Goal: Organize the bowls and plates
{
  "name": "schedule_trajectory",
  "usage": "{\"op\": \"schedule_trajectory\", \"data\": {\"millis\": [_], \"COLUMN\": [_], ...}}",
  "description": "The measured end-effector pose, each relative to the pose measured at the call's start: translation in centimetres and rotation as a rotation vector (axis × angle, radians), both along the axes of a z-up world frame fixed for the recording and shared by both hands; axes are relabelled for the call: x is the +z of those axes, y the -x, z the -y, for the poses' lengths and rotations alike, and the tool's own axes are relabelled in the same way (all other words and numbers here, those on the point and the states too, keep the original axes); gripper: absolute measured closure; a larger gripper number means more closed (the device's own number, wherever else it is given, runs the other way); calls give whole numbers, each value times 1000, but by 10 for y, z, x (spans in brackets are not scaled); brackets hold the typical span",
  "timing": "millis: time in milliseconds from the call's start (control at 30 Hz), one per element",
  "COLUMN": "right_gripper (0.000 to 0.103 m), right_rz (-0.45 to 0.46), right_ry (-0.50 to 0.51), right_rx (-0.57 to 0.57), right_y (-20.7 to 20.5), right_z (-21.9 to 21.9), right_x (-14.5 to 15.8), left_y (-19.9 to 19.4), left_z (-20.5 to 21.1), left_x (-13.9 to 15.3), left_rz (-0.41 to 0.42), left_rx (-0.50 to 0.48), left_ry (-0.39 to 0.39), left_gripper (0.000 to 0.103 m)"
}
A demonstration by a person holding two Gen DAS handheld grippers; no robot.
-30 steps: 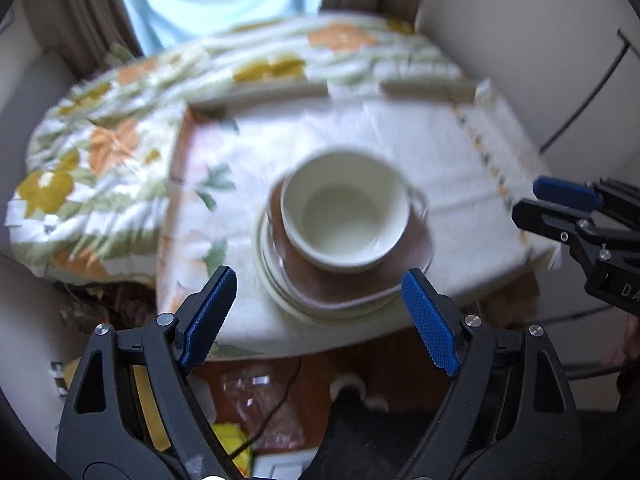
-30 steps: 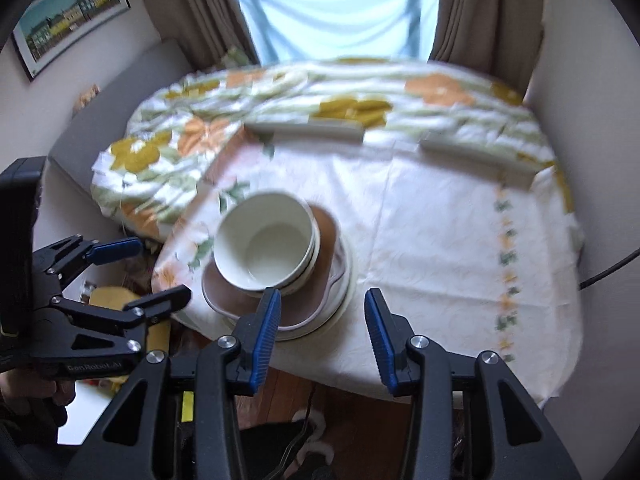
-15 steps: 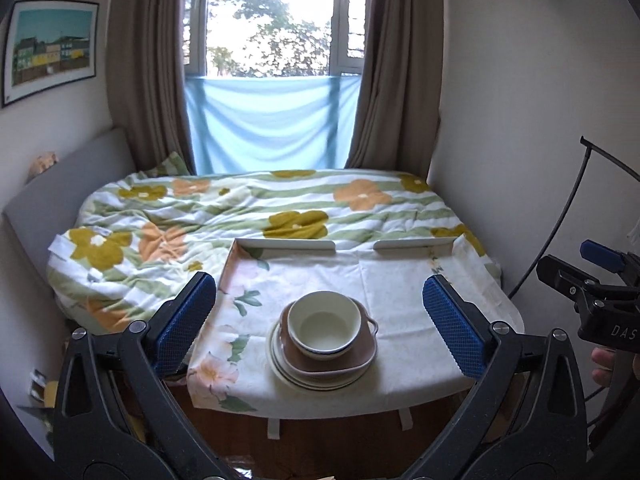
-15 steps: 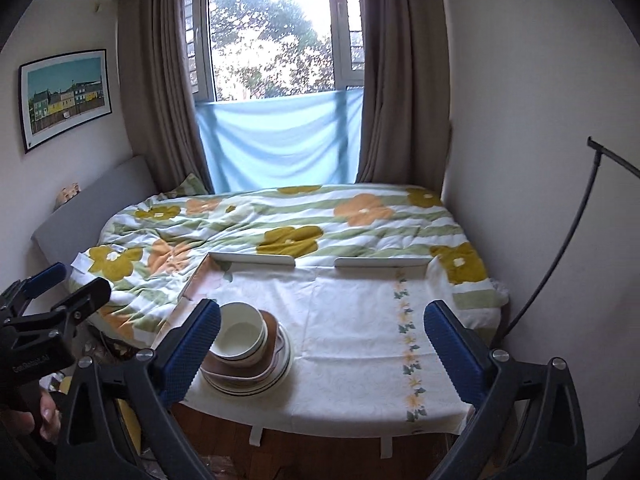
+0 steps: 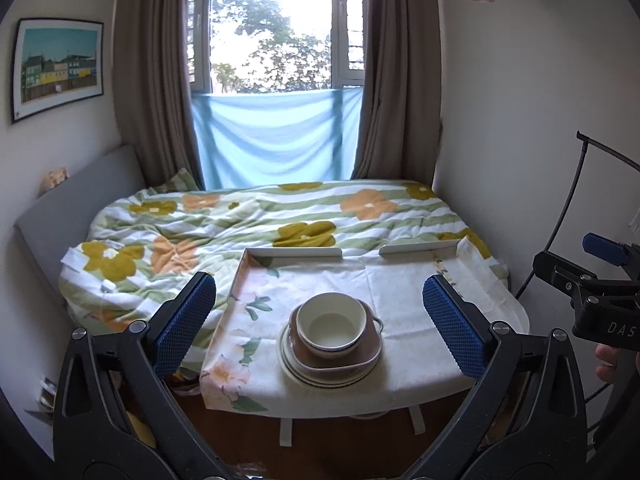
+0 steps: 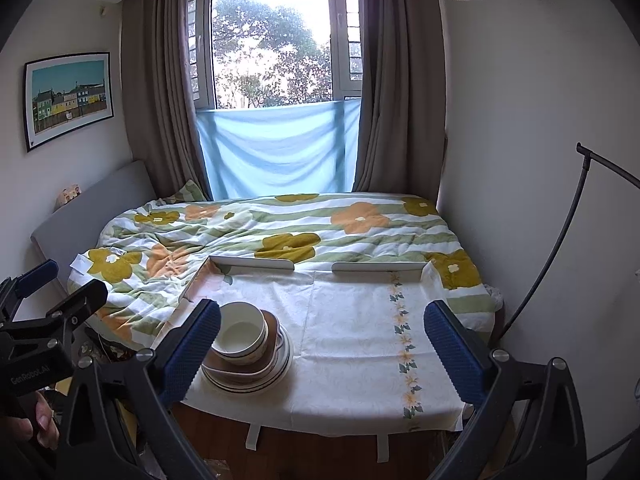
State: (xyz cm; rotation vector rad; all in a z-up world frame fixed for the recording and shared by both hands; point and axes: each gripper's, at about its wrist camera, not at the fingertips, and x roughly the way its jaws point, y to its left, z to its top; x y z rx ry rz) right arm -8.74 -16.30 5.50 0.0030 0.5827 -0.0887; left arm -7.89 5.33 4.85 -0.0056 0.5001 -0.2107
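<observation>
Both tools pulled back, left tool point(image 5: 320, 324) and right tool point(image 6: 322, 344) wide open, empty, cream bowl point(image 5: 331, 326) stacked on plates point(image 5: 332, 372)

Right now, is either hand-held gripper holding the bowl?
No, the bowl sits on the stacked plates on the table, and both hand-held grippers, left and right, are open and empty.

— Room on the desk point(image 6: 360, 344)?
— Bare cloth right of the stacked plates point(image 6: 256, 376), open to the near edge.
— Obstacles?
— Raised rails point(image 6: 376, 270) along the far edge, gap between them; another rail at the left side. Bowl point(image 6: 240, 332) stands on the stack. Bed point(image 6: 280, 232) just behind.
</observation>
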Motion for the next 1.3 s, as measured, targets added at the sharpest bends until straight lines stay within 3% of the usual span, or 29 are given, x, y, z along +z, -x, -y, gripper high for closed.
{"op": "schedule_trajectory", "data": {"millis": [1300], "right_gripper": [2], "right_rz": [7], "right_ry": [4], "right_rx": [-19], "right_y": [-3], "right_z": [5], "right_x": [4], "left_y": [-2], "left_z": [9], "left_x": [5], "left_rz": [37], "left_rx": [12], "left_ry": [-40], "left_gripper": [0]}}
